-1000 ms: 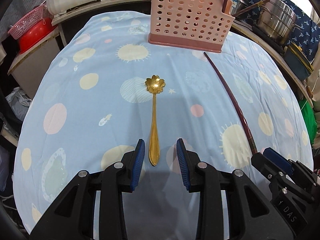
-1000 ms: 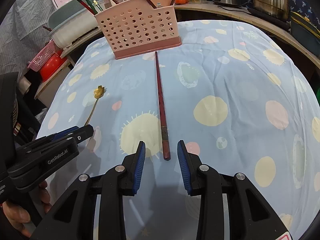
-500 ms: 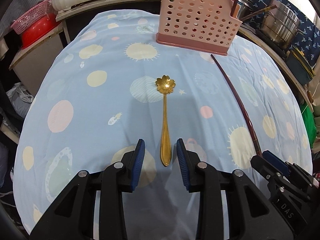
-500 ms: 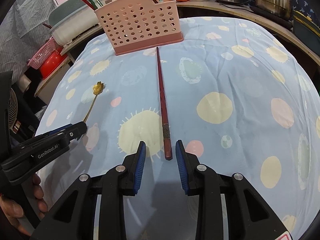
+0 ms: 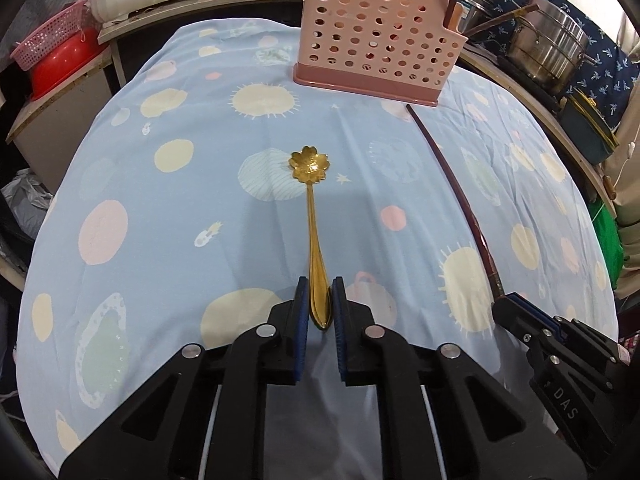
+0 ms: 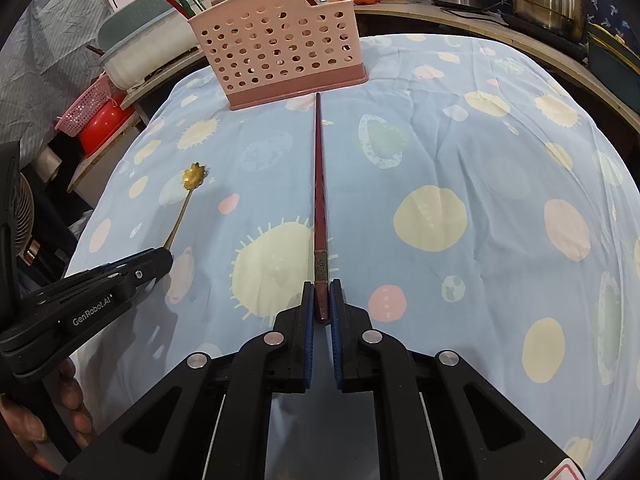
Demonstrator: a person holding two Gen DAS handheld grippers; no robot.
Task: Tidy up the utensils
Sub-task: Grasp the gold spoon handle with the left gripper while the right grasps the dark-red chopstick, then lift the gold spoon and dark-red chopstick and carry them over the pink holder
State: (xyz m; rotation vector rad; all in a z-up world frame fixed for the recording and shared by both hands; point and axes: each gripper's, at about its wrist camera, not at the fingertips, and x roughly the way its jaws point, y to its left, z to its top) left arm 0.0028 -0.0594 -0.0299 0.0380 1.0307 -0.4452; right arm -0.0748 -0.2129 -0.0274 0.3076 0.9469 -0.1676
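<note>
Both jaws have just been closing: left gripper now clamps the gold spoon, right gripper the dark-red chopstick, both at lower centre.

We see a gold spoon with a flower-shaped bowl lying flat on the blue patterned cloth, bowl toward the pink perforated holder. Well to its right lies a dark red chopstick (its tip nearly touching the holder's base), also flat, pointing the same way.
</note>
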